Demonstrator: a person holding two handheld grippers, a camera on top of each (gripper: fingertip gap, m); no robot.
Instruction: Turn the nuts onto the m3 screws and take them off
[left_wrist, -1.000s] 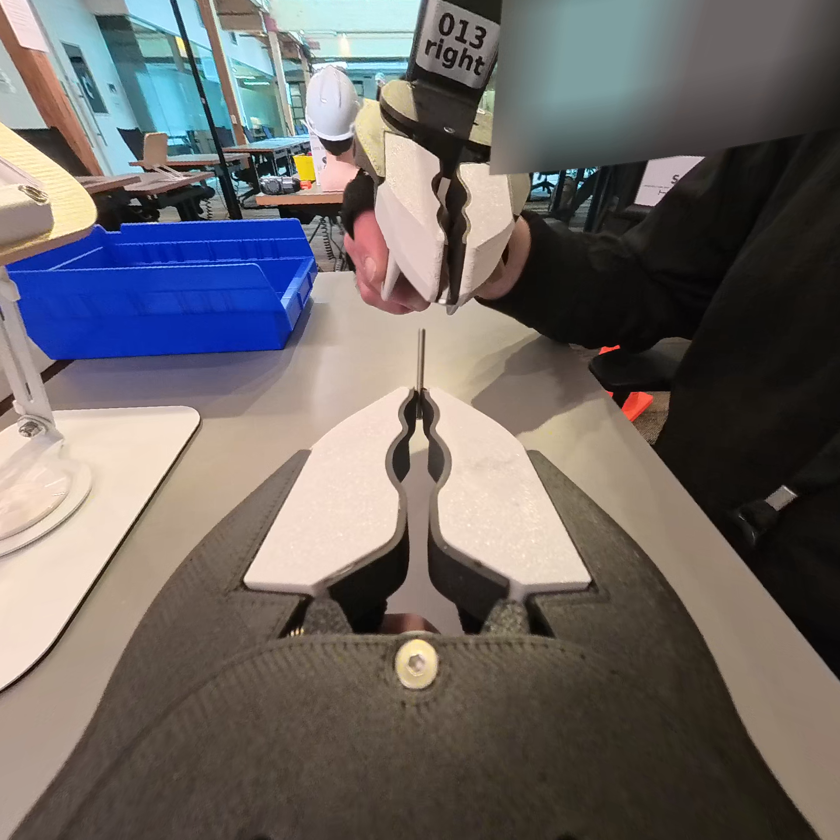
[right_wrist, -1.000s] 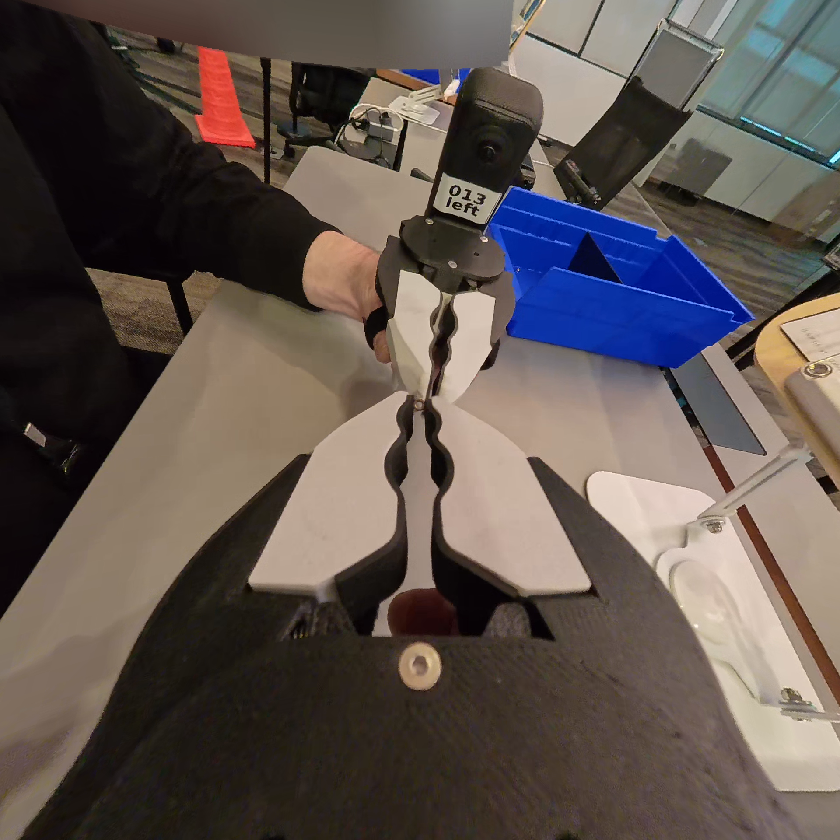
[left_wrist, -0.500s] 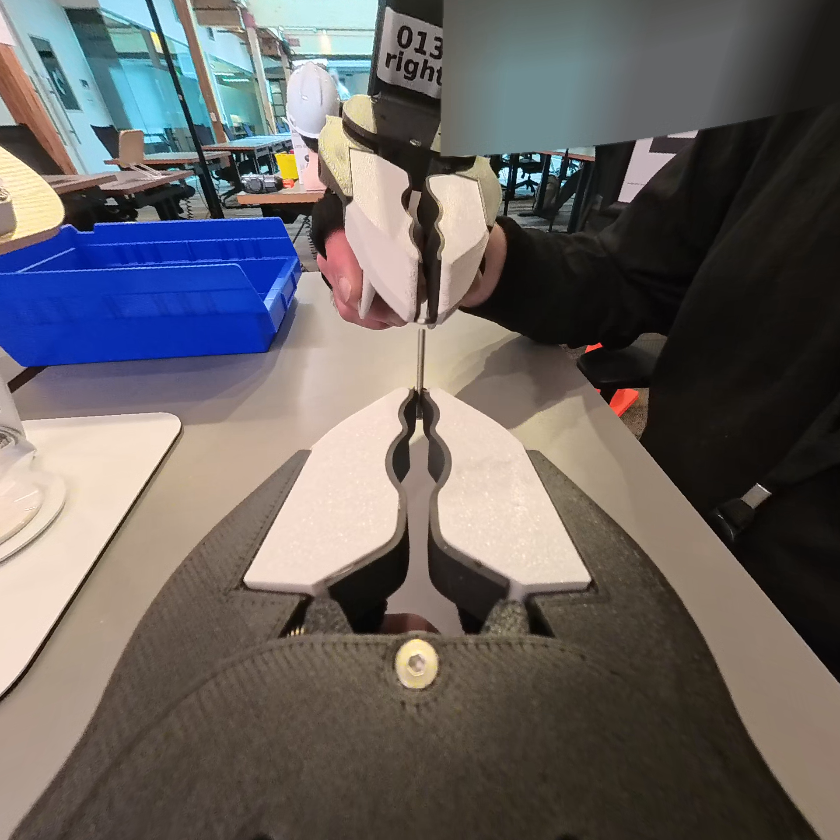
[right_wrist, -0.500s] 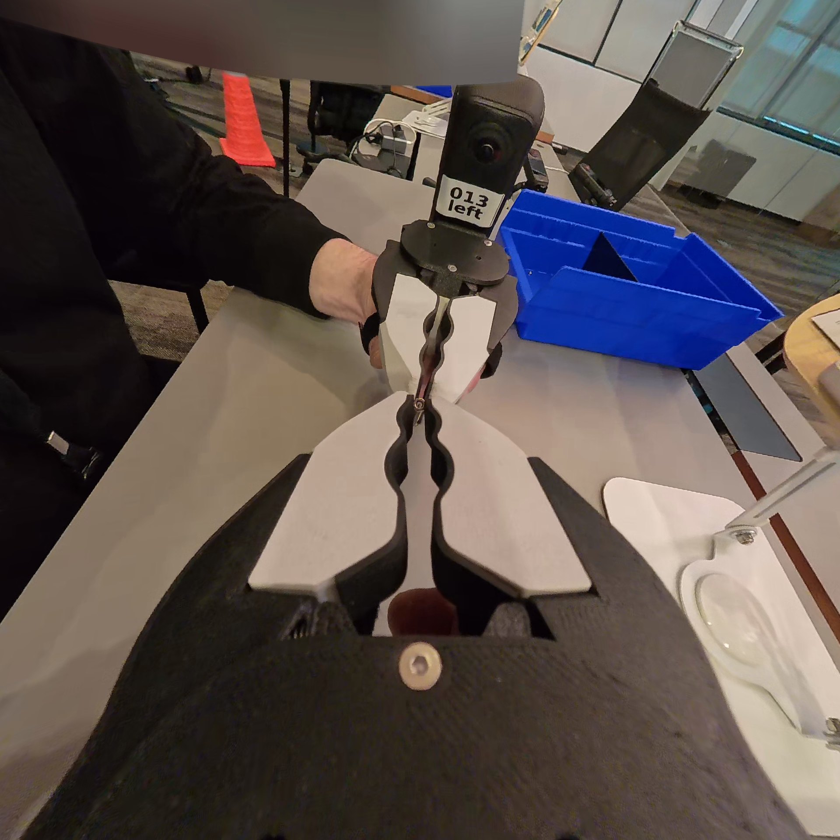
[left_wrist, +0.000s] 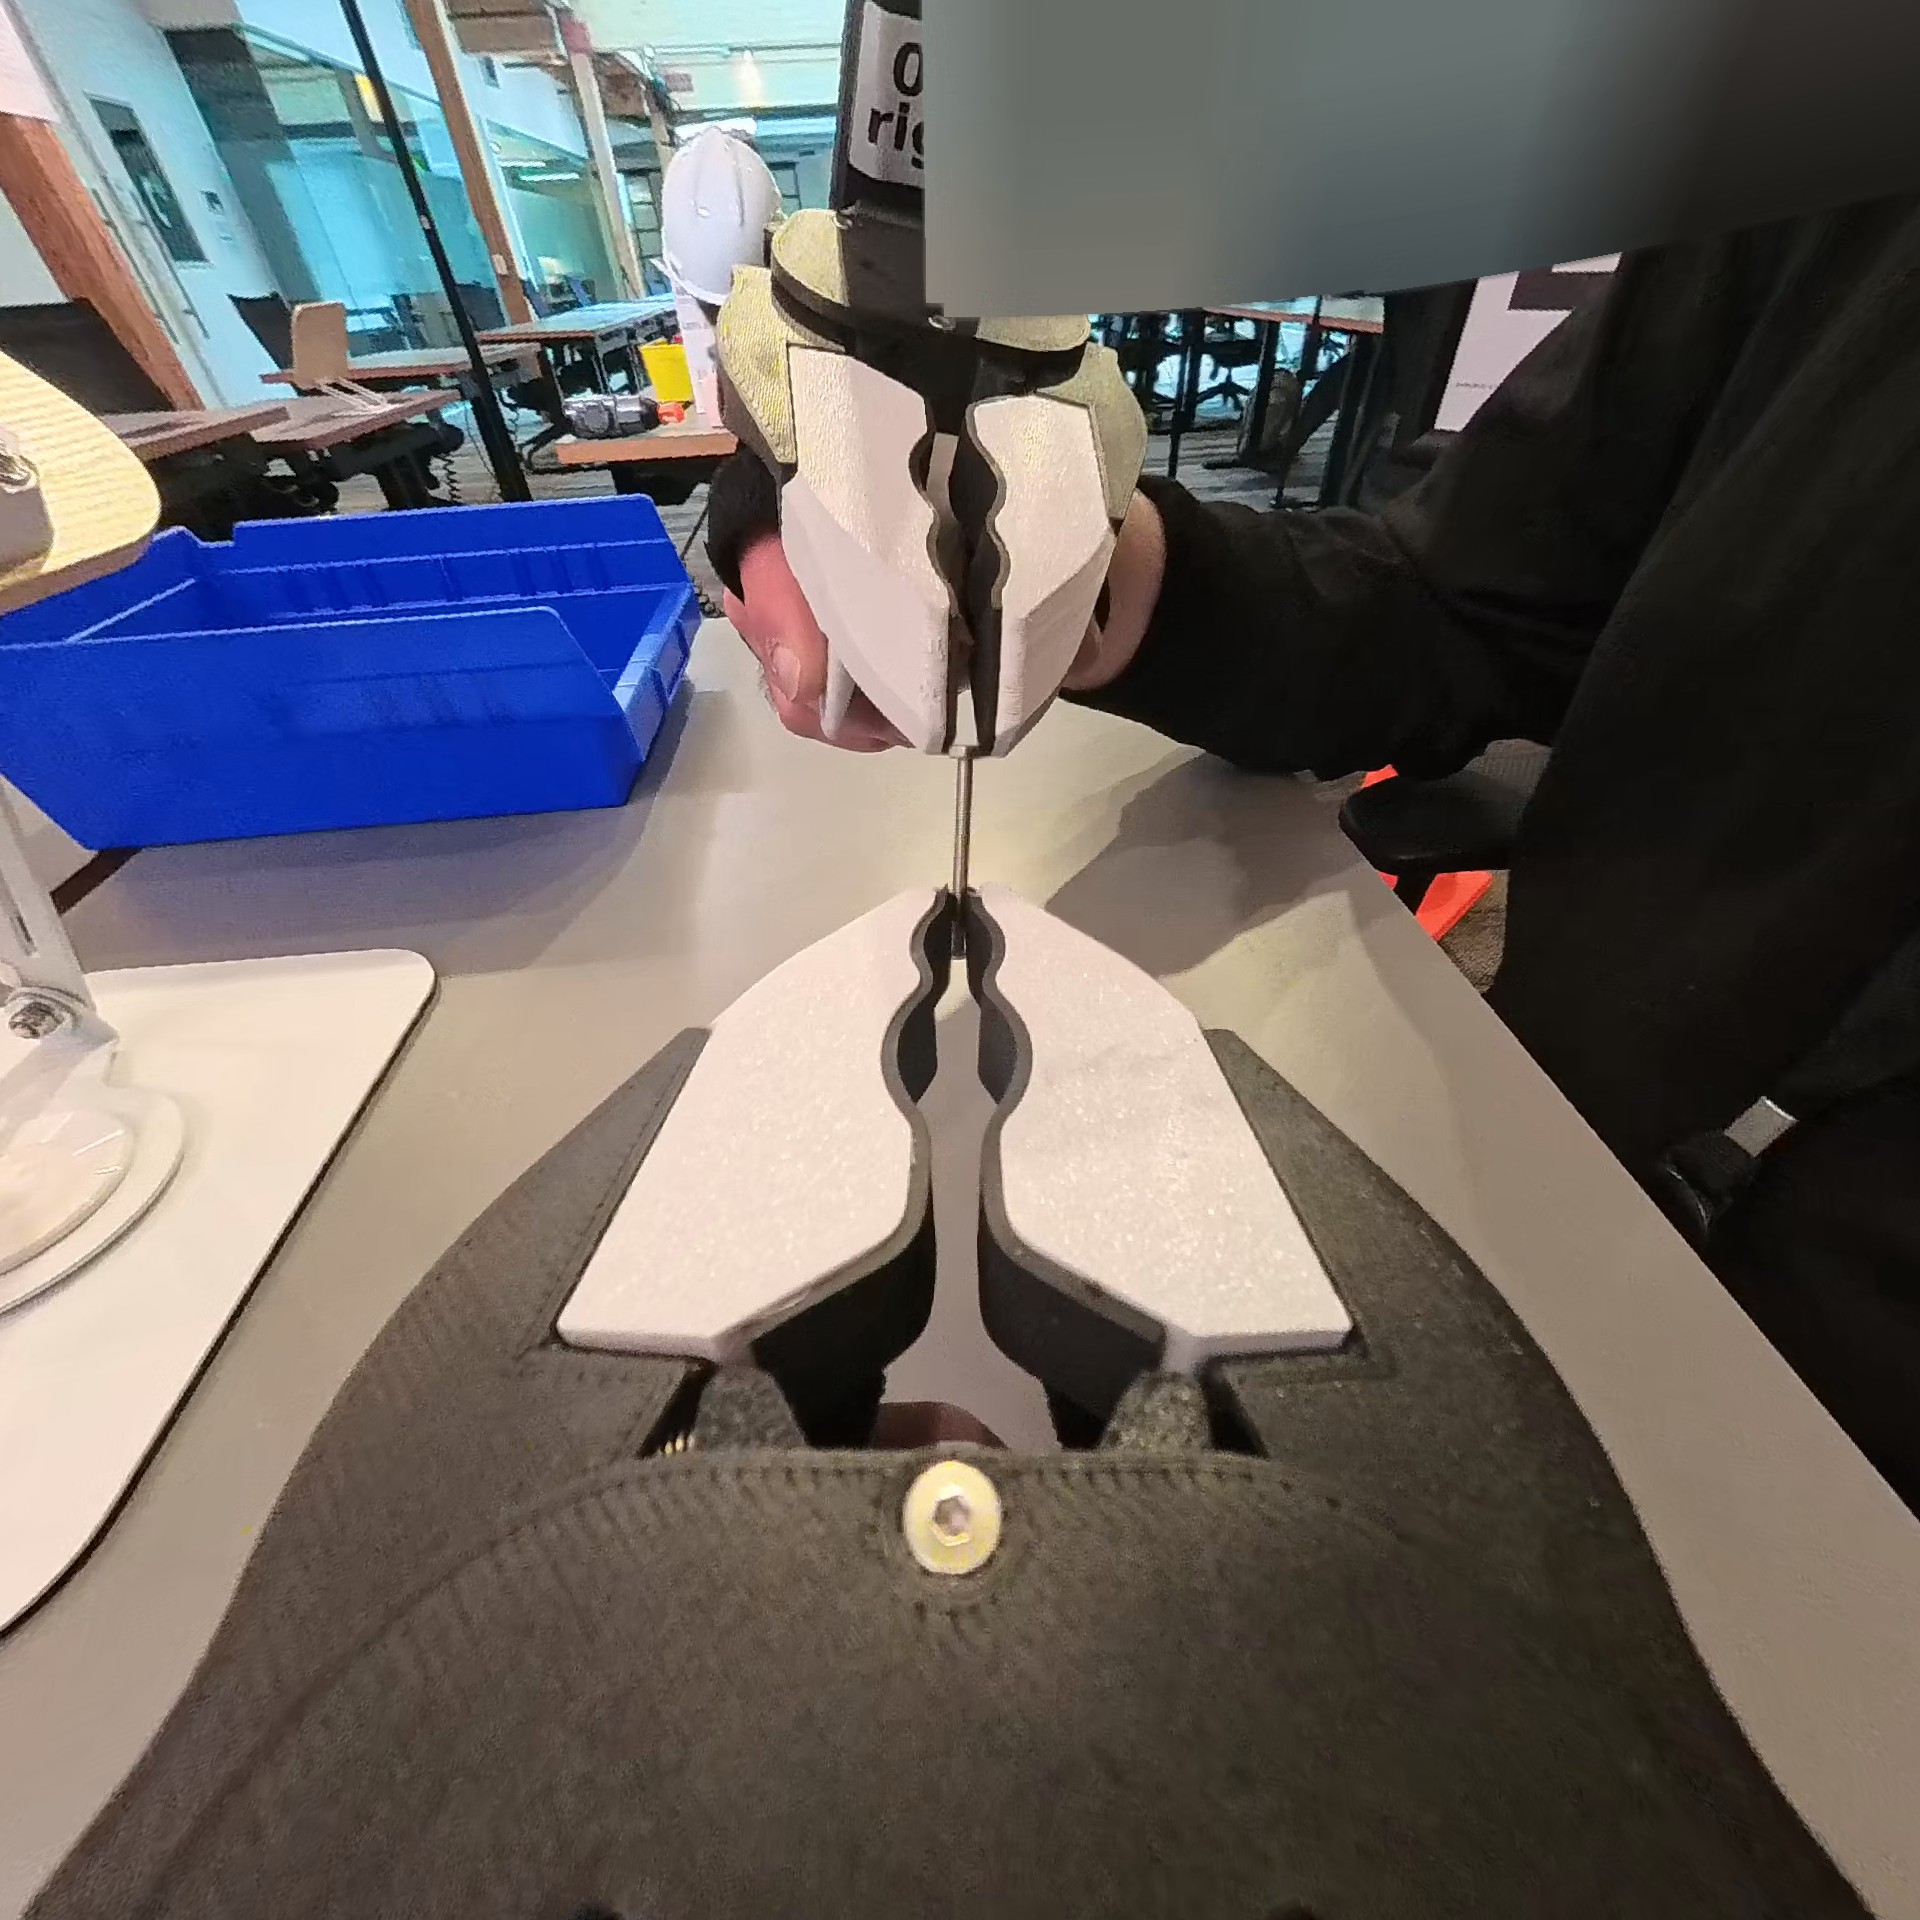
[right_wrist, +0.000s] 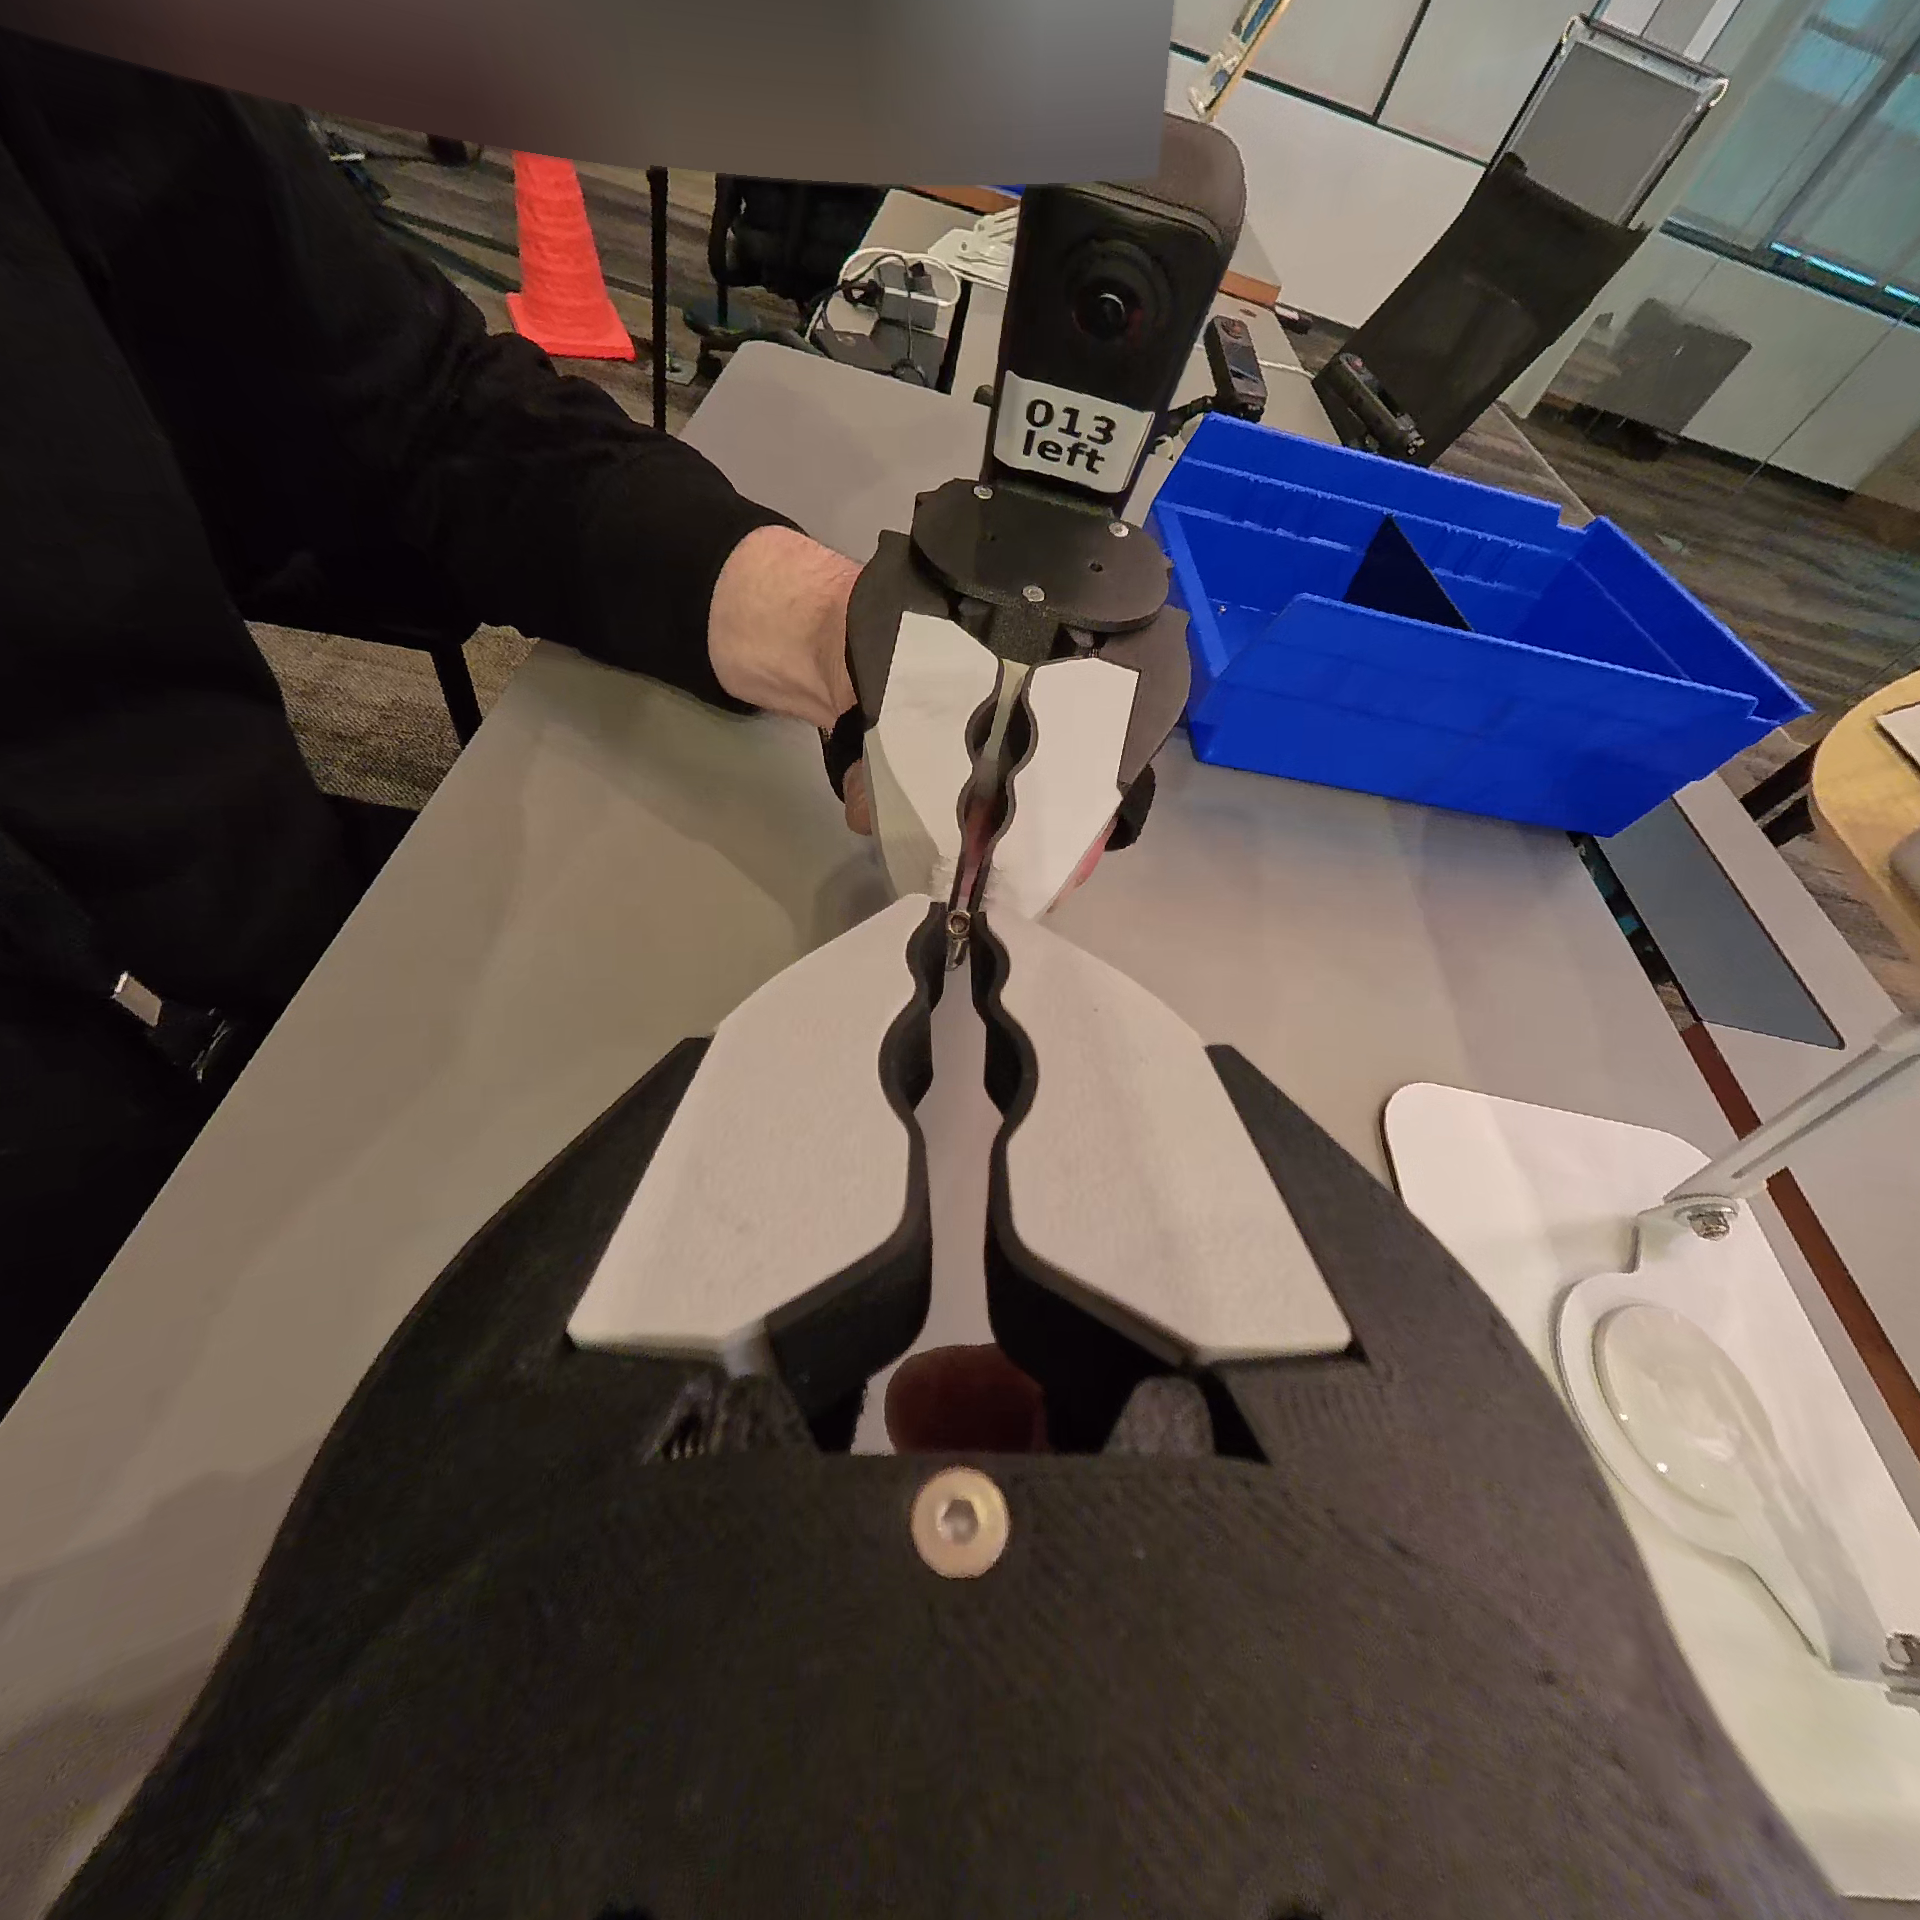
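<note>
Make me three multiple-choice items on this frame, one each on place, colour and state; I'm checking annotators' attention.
1. Where is the screw?
A. in the bin
B. between the two tools' tips
C. flat on the table

2. What colour is the bin?
A. blue
B. red
C. green

3. How is the left tool?
A. wide open
B. out of view
C. shut on the screw

B: its shaft runs from the left tool's tip to the right tool.
A: its walls are blue.
C: its tips pinch the shaft.

blue bin (left_wrist: 343, 686) | grey table (left_wrist: 644, 914) | orange cone (right_wrist: 566, 265)
</note>
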